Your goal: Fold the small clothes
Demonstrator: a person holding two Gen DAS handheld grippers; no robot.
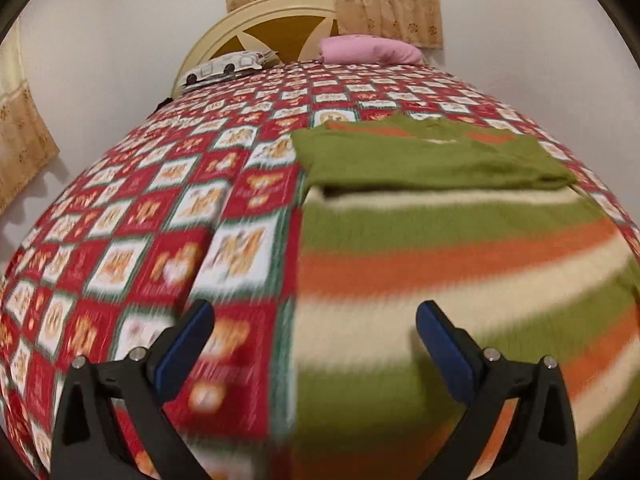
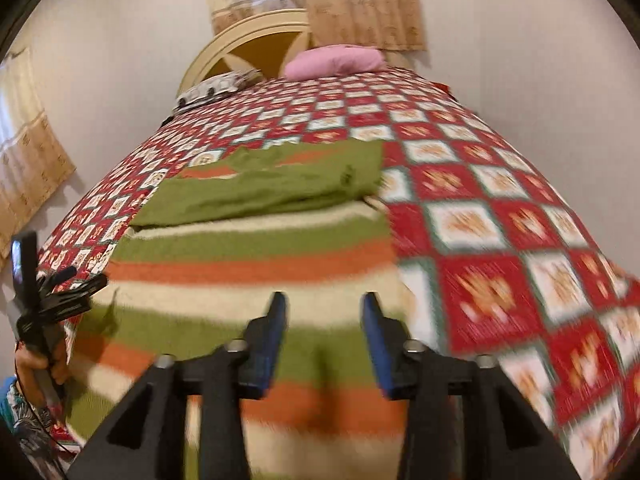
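Observation:
A small knitted garment (image 1: 460, 264) with green, orange and cream stripes lies flat on the bed; its plain green sleeves (image 1: 432, 160) are folded across its far part. It also shows in the right wrist view (image 2: 248, 264). My left gripper (image 1: 314, 320) is open wide and empty, hovering over the garment's near left edge, one finger over the quilt and one over the stripes. My right gripper (image 2: 324, 308) is open and empty above the garment's near right part. The left gripper also shows at the left edge of the right wrist view (image 2: 60, 296).
The bed is covered by a red, white and green patterned quilt (image 1: 140, 248). A pink pillow (image 1: 368, 50) and a patterned pillow (image 1: 228, 66) lie by the headboard (image 1: 256, 28). Curtains (image 1: 384, 4) hang behind. Walls flank the bed.

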